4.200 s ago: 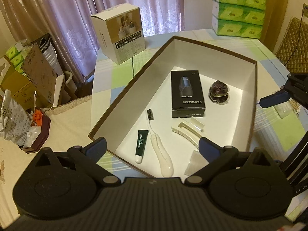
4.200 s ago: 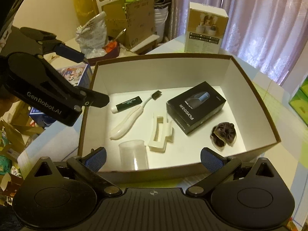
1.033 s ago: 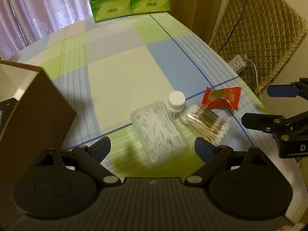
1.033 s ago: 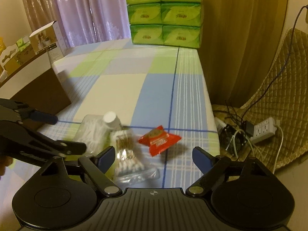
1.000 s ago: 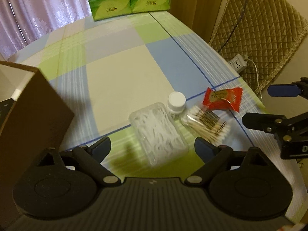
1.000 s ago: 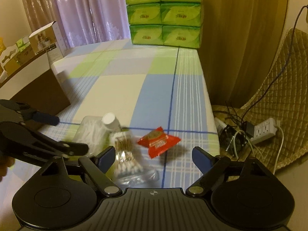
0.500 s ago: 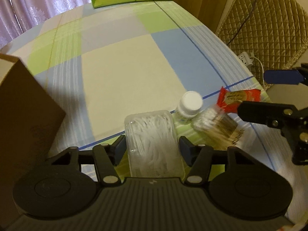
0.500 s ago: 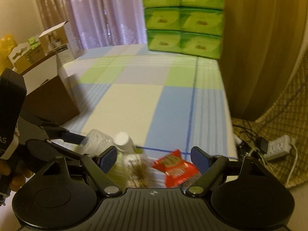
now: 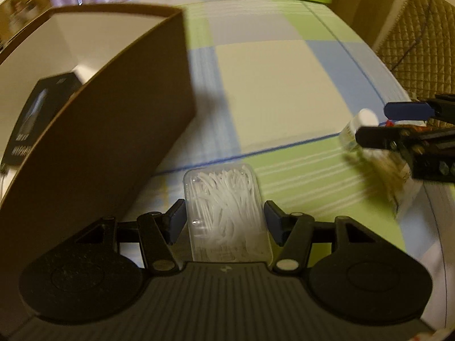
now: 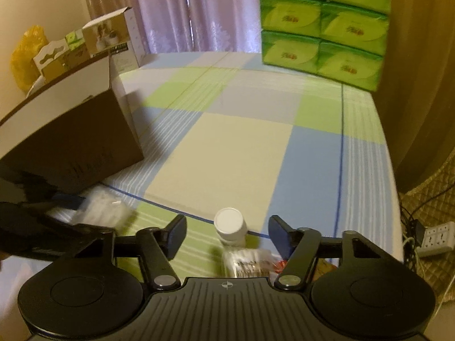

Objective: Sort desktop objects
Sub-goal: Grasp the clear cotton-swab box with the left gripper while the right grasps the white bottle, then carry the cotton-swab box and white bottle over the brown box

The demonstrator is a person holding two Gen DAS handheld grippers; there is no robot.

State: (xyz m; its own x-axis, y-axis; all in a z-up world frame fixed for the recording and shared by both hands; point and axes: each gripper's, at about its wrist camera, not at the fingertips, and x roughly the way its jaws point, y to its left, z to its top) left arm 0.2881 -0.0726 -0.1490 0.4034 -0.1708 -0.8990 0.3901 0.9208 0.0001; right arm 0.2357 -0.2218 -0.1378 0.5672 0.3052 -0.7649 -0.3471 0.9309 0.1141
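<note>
Checked tablecloth [image 10: 241,147] now carries the brown box [image 9: 108,130] at ten o'clock. Left gripper [image 9: 223,221] has closed onto the clear floss-pick case [image 9: 224,210] and swung boxward; right gripper [image 10: 227,236] has narrowed, still spread around the white-capped bottle [image 10: 229,224].

Warm, dim indoor light is tinting both of my views amber. The pale purple curtains [image 10: 176,11] are glowing softly, so daylight seems to be filtering in from behind them. The brown box [image 9: 108,130] is casting a dark shadow onto the checked tablecloth [image 10: 241,147] beside it. Motion blur is smearing my left wrist view, especially the box edge and the cotton swab packet [image 9: 392,170] at the right; the clear floss pick case [image 9: 224,216] is staying fairly sharp. In my right wrist view that same case is showing only as a blurred patch. Fisheye distortion is bending straight lines and darkening the corners to black
</note>
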